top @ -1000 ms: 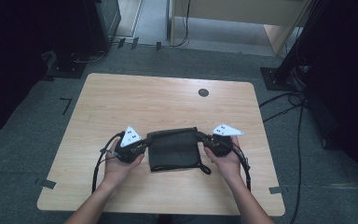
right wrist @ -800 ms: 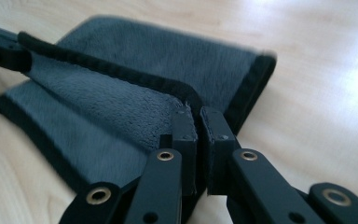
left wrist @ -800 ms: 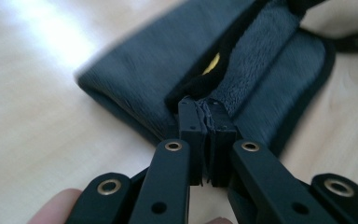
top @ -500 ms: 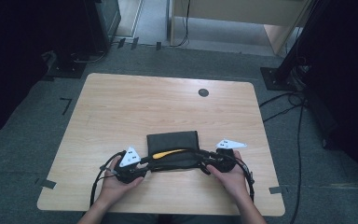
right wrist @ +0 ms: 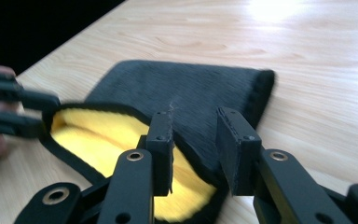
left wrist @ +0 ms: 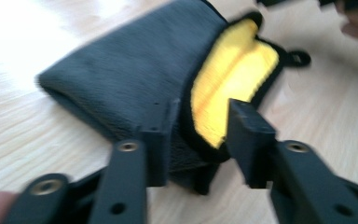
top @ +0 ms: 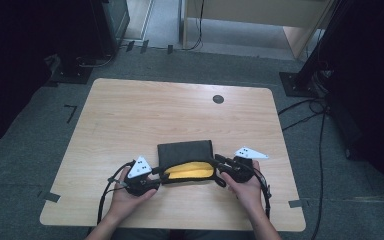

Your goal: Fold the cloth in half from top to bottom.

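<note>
The left gripper [left wrist: 198, 135] has just been opening; its jaws now stand apart with the near corner of the dark grey fabric pouch with a bright yellow lining [left wrist: 135, 74] between them, the pads not pressing on the cloth. The right gripper [right wrist: 195, 149] has likewise just been opening, and its jaws are parted astride the opposite corner of the pouch's mouth, loose around the rim rather than clamped. In the high view the left gripper [top: 152, 180] and the right gripper [top: 220, 170] flank the pouch [top: 186, 152], which lies flat on the light wooden table [top: 130, 115] near the person's edge, its closed end pointing away and its mouth toward the hands. The step in hand looks like letting go after spreading the mouth. The mouth gapes, showing yellow lining; nothing can be made out inside, though the depth is hidden. A next move would call for drawing both grippers clear without snagging the rim.
</note>
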`<state>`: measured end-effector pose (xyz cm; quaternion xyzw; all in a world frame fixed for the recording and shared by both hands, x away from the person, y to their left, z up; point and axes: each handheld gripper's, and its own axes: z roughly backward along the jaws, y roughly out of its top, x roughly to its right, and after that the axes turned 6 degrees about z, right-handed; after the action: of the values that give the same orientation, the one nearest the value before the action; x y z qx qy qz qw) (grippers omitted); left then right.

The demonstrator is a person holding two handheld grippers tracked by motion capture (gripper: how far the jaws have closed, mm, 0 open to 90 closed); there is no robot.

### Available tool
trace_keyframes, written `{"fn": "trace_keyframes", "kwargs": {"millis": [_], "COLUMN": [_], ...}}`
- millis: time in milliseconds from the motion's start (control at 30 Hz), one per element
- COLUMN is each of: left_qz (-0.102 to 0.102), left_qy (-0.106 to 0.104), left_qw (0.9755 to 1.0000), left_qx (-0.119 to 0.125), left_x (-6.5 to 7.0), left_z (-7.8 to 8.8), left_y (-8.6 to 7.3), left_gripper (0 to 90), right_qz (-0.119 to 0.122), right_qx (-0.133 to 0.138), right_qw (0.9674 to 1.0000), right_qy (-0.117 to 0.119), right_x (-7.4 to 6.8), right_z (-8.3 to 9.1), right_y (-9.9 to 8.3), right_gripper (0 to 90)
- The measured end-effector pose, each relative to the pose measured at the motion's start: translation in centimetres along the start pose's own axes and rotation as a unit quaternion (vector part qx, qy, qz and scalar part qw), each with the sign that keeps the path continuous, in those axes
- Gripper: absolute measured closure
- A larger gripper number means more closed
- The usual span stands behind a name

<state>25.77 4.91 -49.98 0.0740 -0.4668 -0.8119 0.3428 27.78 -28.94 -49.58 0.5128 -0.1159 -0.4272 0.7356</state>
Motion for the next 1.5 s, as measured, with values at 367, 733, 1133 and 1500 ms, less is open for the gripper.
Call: {"fn": "trace_keyframes", "kwargs": {"millis": [367, 733, 1133, 1500], "left_qz": [-0.08, 0.014, -0.019, 0.061], "left_qy": [-0.001, -0.095, 0.073, 0.066], "left_qw": [0.9957, 0.9951, 0.9959, 0.9958], "left_qx": [-0.047, 0.024, -0.05, -0.016], "left_x": [0.1, -1.6, 0.3, -2.1], "left_z": [0.4, 2.1, -1.1, 1.6], "left_y": [-1.0, -0.2, -0.7, -0.4], "left_gripper": [79.1, 51.5, 48.7, 33.6], "right_qz": [0.06, 0.047, 0.07, 0.062], "right_qx": [-0.068, -0.077, -0.117, -0.062], "right_qw": [0.9951, 0.993, 0.987, 0.9929], "right_qy": [0.041, 0.076, -0.085, -0.081], "right_x": [-1.0, 0.9, -1.3, -2.4], "right_z": [-0.9, 1.6, -2.2, -0.7], "right_y": [-0.7, -0.3, -1.5, 0.1], "right_gripper": [79.2, 65.9, 43.2, 42.9]}}
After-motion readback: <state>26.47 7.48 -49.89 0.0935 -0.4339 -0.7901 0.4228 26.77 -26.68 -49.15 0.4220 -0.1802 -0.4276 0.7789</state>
